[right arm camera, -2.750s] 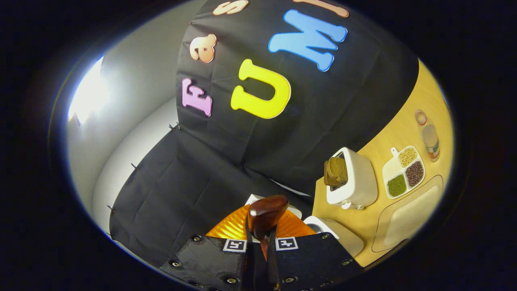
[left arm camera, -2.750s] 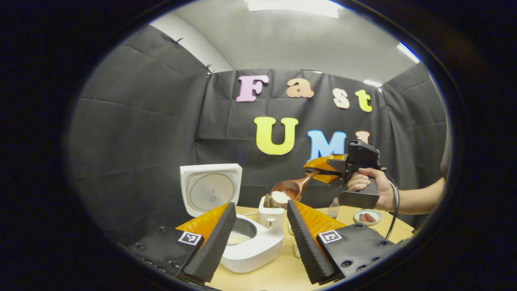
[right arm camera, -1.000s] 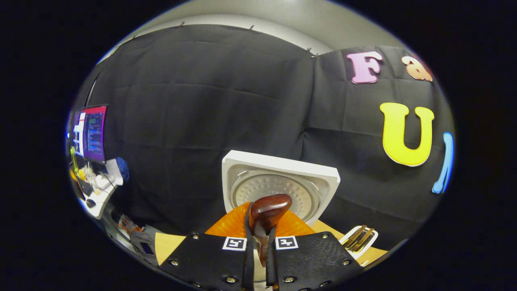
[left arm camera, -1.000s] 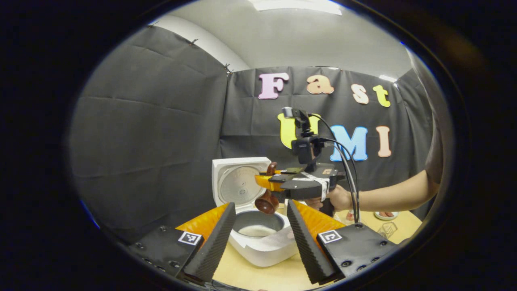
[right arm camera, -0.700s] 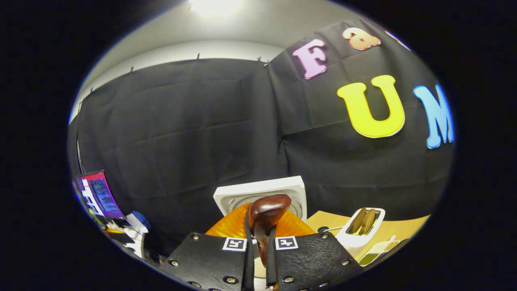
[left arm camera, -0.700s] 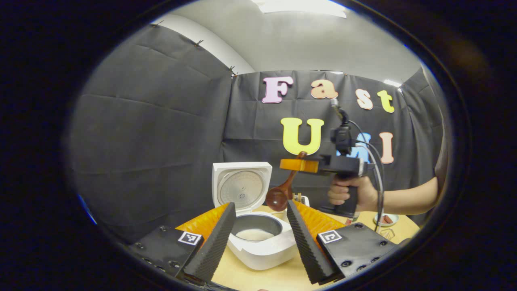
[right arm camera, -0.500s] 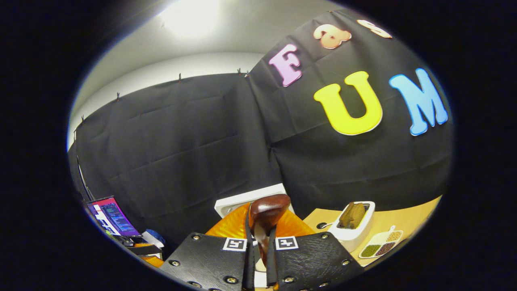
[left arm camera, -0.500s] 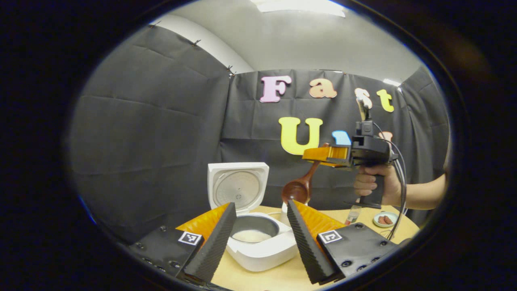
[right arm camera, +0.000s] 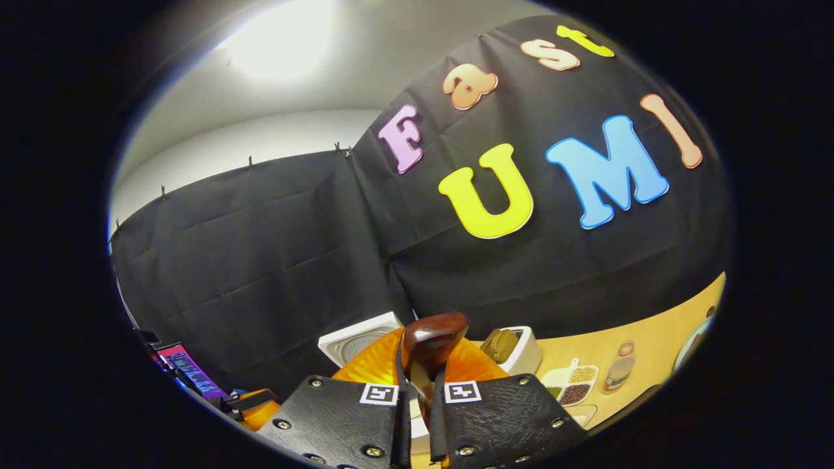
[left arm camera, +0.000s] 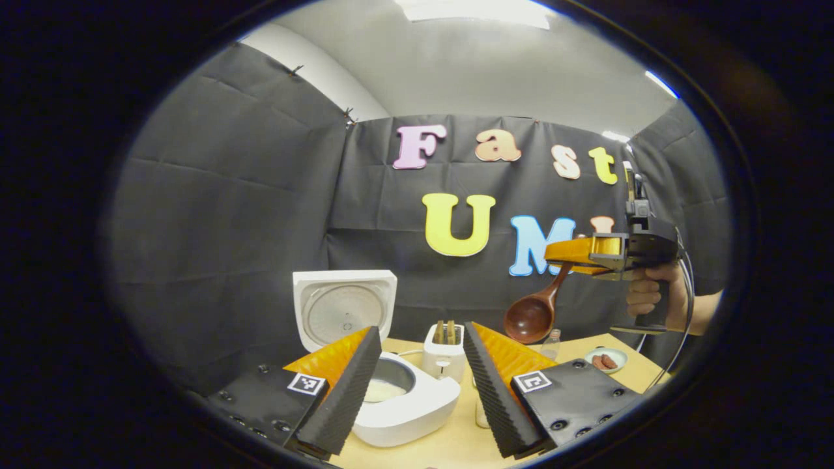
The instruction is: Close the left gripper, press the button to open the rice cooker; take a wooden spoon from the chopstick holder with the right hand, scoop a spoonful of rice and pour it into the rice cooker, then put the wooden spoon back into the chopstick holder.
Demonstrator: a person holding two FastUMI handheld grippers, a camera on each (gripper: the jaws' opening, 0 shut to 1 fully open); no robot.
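Emptied over the rice cooker (left arm camera: 397,407), the wooden spoon (left arm camera: 535,314) has swung away, clamped in the right tongs (right arm camera: 417,381). Left tongs (left arm camera: 417,384) gape wide, cooker between them. Hanging loosely, it could miss the chopstick holder.

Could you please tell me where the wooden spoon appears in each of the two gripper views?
Left gripper view: the wooden spoon hangs right of centre, bowl down, held by the right gripper.
Right gripper view: its end pokes up at bottom centre, clamped between that gripper's own fingers.
Shared landmark: the white toaster holding bread.
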